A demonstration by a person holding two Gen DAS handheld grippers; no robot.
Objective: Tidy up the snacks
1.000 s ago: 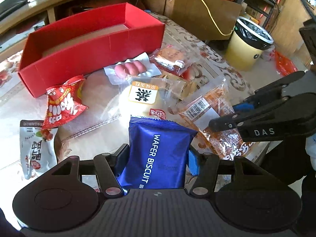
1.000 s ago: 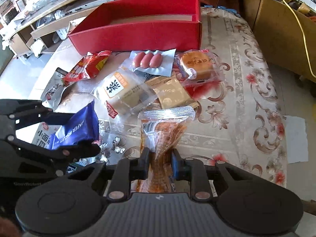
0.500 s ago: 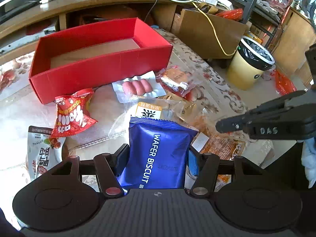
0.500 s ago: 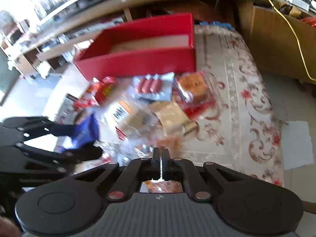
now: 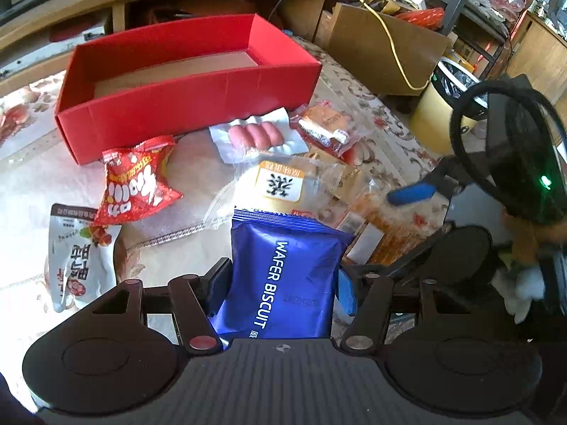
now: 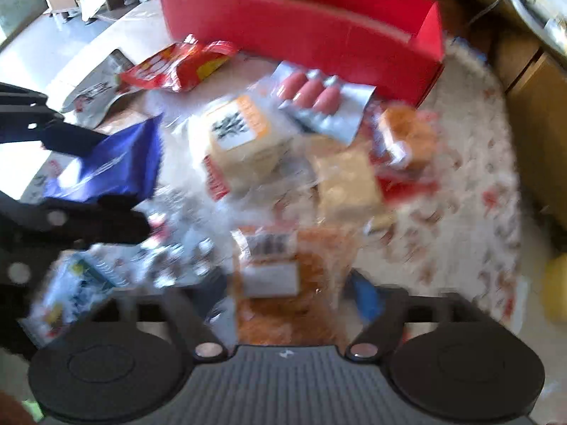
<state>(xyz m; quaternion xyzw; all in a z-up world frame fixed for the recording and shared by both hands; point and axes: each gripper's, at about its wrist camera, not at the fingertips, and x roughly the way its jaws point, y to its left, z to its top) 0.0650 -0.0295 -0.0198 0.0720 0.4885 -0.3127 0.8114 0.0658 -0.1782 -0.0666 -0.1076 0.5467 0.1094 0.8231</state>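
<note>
The left gripper is clamped on the blue wafer biscuit packet, pinched by its lower sides so the pack stands up between the fingers, a hold that looks suited to carrying it flat-side forward to the red box. The right gripper has its fingers spread, with the orange snack bag lying between them; the view is smeared by motion, so I cannot tell whether the pads touch the bag. Beyond the tongs, the loose snacks lie heaped on the patterned tablecloth just in front of the box: a clear-wrapped bread pack with an orange label, a sausage tray almost against the box wall, a red chip bag, and a white pouch off to the left. The box is open-topped and, as far as shows, holds nothing, so the sorting seems barely begun.
</note>
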